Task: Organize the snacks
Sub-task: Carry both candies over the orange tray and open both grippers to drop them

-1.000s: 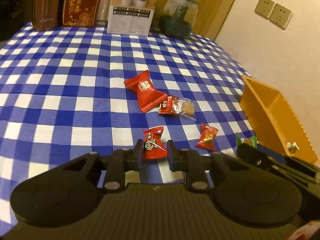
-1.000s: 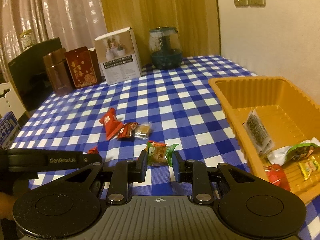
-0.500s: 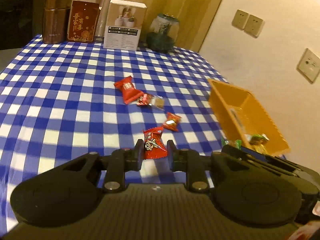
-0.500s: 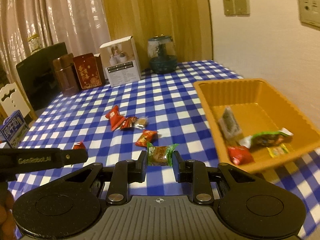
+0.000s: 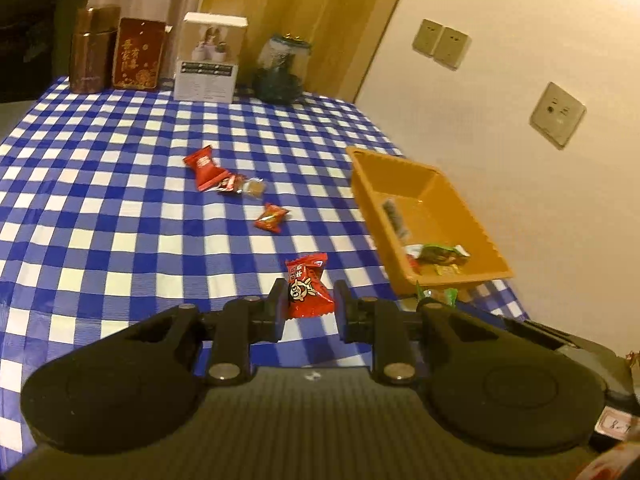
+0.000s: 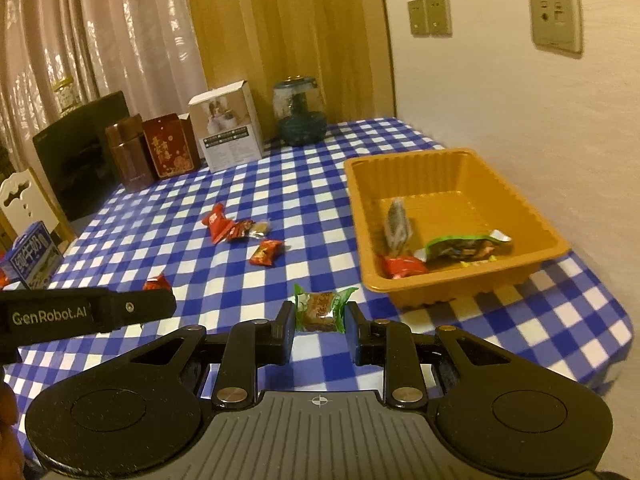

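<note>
Left wrist view shows the left gripper [image 5: 307, 300] closed on a red candy packet [image 5: 307, 286], its printed face turned up and its upper end poking out past the fingertips, held clear of the blue-and-white checked tablecloth [image 5: 100, 184]. In the right wrist view the right gripper [image 6: 319, 314] is likewise clamped on a green-edged snack packet [image 6: 320, 309] with a brown cake showing through the wrapper. The orange tray [image 6: 520, 216] sits toward the right edge of the table, near the wall, and already holds a few wrapped snacks: a grey sachet leaning up, a long green-trimmed packet and a red one. Three more items lie loose on the cloth: a larger red packet [image 5: 206, 168], a clear-wrapped biscuit [image 5: 244, 185] touching it, and a small red candy [image 5: 272, 218] nearer the tray. The step in hand appears to be carrying both packets to the tray. To do it well, each gripper should probably stay closed until its packet is fully over the tray's floor, past the ribbed near wall, then release low so the light wrappers do not bounce out. The right gripper is nearer the tray and should likely go first, leaving room for the left to follow without the two tools colliding.
</note>
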`<state>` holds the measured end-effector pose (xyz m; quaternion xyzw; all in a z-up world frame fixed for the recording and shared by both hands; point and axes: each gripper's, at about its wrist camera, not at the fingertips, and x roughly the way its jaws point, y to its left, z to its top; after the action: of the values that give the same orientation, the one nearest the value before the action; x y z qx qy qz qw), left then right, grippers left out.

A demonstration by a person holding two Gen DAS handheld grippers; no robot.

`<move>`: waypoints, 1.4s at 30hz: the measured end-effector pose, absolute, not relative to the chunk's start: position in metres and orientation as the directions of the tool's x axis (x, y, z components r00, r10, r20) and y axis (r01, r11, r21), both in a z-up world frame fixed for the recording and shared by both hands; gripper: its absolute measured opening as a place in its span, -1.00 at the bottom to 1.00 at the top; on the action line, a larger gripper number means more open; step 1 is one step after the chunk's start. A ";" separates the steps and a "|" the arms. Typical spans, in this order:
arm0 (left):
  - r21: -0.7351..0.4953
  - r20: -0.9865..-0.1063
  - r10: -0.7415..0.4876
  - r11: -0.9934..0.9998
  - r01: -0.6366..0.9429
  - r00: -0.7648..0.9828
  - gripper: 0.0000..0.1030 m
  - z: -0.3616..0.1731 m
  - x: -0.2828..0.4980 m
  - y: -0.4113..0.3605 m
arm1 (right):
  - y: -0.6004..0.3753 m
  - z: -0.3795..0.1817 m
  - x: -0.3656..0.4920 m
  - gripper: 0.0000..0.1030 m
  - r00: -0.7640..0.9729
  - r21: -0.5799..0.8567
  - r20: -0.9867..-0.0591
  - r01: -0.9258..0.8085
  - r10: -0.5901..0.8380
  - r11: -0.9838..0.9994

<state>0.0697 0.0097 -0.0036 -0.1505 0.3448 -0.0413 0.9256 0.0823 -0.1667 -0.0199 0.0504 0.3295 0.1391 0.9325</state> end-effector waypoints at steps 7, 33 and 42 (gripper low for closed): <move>-0.310 -0.625 -0.206 0.951 0.003 0.753 -0.59 0.011 0.067 -0.018 | -0.193 -0.007 0.071 -0.48 0.746 0.184 -0.608 -0.202 0.273 0.962; -0.280 -0.651 -0.306 0.947 0.155 0.695 -0.59 0.009 0.144 -0.096 | -0.281 0.012 0.123 -0.48 0.780 0.205 -0.599 -0.068 0.180 0.976; -0.293 -0.658 -0.327 0.941 0.169 0.678 -0.59 -0.005 0.180 -0.114 | -0.303 0.001 0.163 -0.48 0.772 0.211 -0.611 -0.052 0.173 0.976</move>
<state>0.1797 -0.1135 -0.0054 -0.1046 0.3772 -0.1361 0.9101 0.1627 -0.3029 0.0012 0.0913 0.3319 0.0602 0.9370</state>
